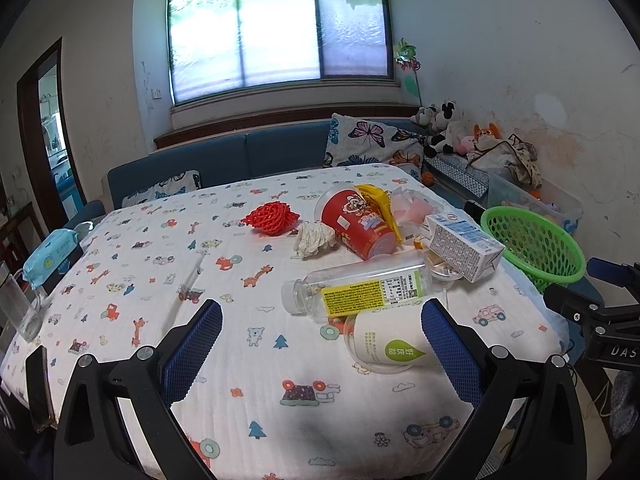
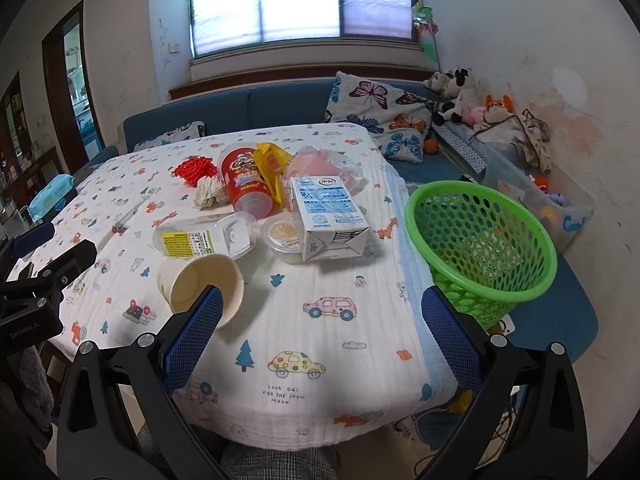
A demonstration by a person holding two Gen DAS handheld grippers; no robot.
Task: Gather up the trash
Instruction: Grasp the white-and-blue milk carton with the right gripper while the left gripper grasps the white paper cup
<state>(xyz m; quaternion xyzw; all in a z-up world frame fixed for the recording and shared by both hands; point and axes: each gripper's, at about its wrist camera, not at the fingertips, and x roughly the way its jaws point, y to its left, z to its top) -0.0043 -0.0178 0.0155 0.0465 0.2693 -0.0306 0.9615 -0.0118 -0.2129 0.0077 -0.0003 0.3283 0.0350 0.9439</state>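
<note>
Where trash clusters, green basket (image 2: 480,240) (contents unclear)

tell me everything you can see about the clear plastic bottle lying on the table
The clear plastic bottle lies on its side on the patterned tablecloth, looking empty and uncapped. A yellow, white and green label with small print wraps its middle. Its open neck points toward the table's left side. The paper cup lies tipped over just in front of it, the red snack canister just behind. Neither hand-held gripper touches it.
</note>
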